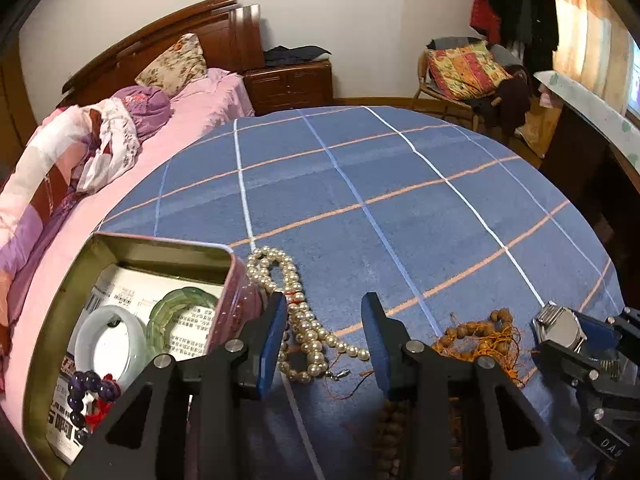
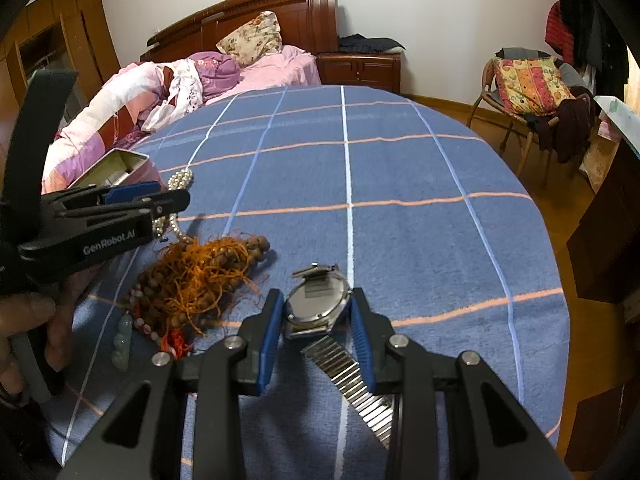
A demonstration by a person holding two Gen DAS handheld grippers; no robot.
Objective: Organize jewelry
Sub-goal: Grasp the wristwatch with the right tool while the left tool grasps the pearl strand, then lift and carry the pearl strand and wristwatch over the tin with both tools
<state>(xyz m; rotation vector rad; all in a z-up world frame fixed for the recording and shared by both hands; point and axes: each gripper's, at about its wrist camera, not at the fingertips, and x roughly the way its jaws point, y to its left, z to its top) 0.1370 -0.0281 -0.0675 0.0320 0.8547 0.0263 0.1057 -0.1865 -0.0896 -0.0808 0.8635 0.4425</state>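
One steel watch (image 2: 316, 300), face down, is clamped in the right gripper (image 2: 316, 312); the left gripper (image 1: 324, 320) stands apart, empty, over pearls (image 1: 304, 320) on a blue checked cloth (image 2: 400, 168) near a bed (image 2: 276, 66).

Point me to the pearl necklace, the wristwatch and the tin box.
pearl necklace (image 1: 308, 336), left wrist view, on the strand's middle loop.
wristwatch (image 2: 318, 300), right wrist view, on the case back.
tin box (image 1: 168, 254), left wrist view, on the far inner wall.

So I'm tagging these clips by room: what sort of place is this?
Most likely a home bedroom: a bed with a wooden headboard, a nightstand beside it, and clothes hanging in the corner.
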